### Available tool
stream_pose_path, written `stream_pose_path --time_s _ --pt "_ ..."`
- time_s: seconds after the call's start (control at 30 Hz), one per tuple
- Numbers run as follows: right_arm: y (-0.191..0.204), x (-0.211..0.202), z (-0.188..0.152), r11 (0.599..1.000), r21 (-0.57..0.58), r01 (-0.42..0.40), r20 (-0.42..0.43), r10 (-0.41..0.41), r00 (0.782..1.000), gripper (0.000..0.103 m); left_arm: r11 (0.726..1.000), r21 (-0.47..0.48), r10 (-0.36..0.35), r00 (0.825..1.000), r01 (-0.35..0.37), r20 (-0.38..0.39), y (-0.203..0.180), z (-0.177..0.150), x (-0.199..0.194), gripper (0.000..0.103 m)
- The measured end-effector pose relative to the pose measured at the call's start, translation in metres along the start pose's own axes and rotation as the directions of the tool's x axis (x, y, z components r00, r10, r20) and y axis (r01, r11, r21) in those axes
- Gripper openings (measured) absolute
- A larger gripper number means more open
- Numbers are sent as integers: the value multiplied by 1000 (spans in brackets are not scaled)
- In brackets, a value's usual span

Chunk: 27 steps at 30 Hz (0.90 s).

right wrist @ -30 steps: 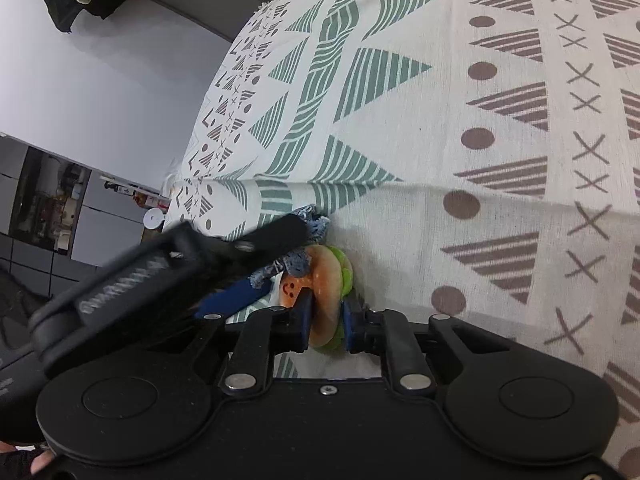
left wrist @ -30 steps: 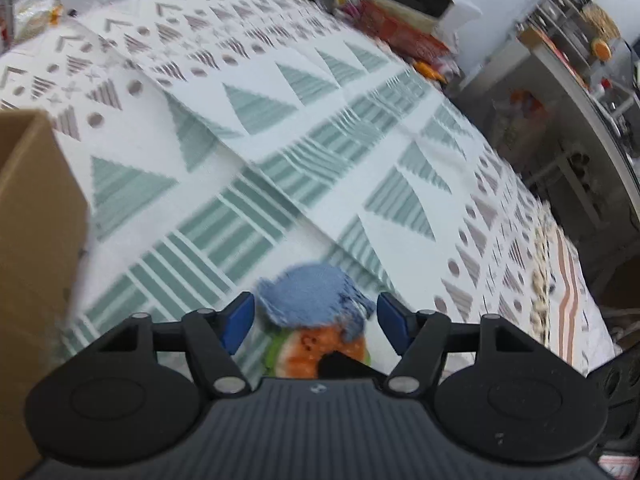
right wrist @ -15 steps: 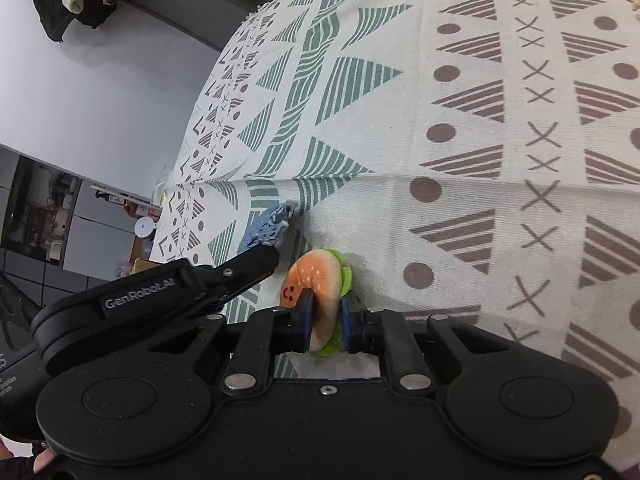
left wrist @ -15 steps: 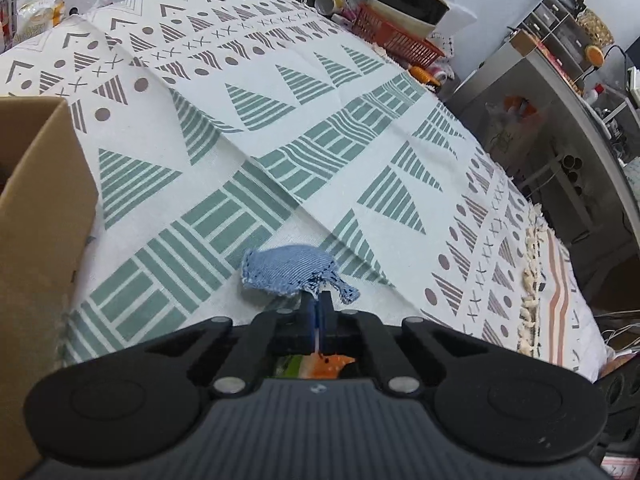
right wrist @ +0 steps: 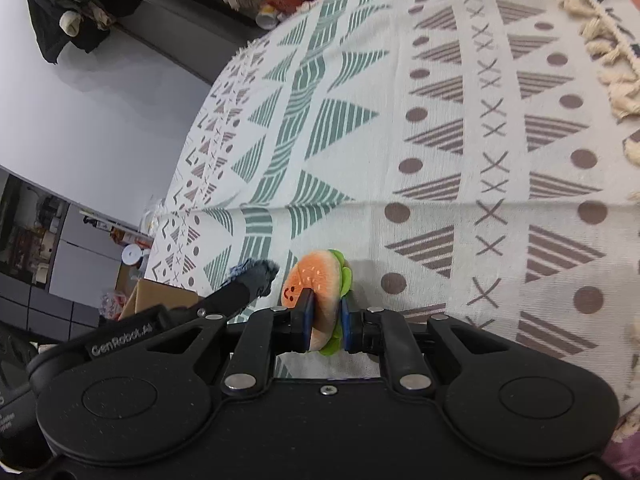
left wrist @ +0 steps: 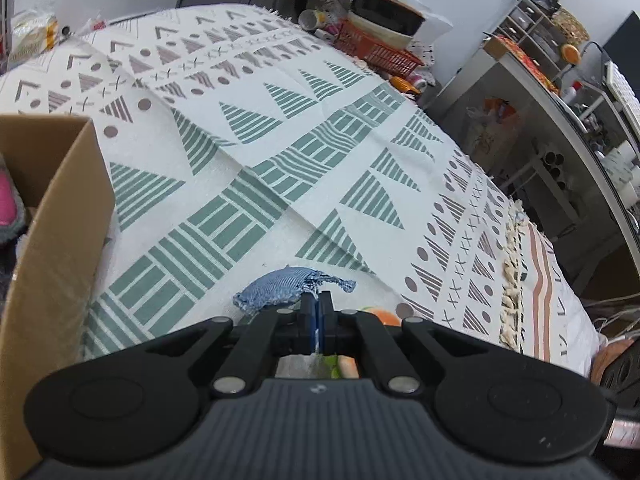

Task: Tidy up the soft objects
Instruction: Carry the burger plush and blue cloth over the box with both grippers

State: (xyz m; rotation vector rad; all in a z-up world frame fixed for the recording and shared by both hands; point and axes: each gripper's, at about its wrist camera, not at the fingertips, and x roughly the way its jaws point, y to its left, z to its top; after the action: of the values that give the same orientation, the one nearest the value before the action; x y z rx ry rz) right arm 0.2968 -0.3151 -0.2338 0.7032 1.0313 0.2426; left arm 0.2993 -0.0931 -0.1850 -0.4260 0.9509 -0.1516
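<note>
A small blue striped cloth pouch [left wrist: 286,287] hangs from my left gripper [left wrist: 317,307], which is shut on its knotted end above the patterned tablecloth [left wrist: 280,152]. In the right wrist view that pouch [right wrist: 256,274] and the left gripper's arm show at the left. My right gripper [right wrist: 325,310] is shut on a plush hamburger [right wrist: 318,286] with an orange bun, a smiley face and green felt lettuce, held on edge just over the cloth. A bit of the burger [left wrist: 378,314] peeks out behind the left gripper's fingers.
An open cardboard box [left wrist: 52,216] stands at the left with something pink and grey [left wrist: 8,204] inside. A red basket [left wrist: 376,48] with bowls sits at the table's far end. A metal shelf unit [left wrist: 540,92] stands to the right. Fringe [right wrist: 600,52] marks the cloth's edge.
My left gripper shut on the blue pouch and lifted it. My right gripper raised the plush hamburger and drew back from the table, both tools moving toward the box side.
</note>
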Motion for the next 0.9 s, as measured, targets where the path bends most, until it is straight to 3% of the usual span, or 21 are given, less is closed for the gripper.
stream_pose_path --time_s 0.13,0.4,0.9 --pt "5 -15 -2 1000 -14 5 36 -4 999 14 999 45 22 1000 -23 20 -4 -1 -16 0" --pt "28 -37 -9 999 -53 4 83 1 997 14 999 44 0 998 -3 65 2 3 -56 0" --pt "79 -80 -35 994 -93 -65 160 79 984 14 999 45 -15 990 9 137 19 10 -130 0"
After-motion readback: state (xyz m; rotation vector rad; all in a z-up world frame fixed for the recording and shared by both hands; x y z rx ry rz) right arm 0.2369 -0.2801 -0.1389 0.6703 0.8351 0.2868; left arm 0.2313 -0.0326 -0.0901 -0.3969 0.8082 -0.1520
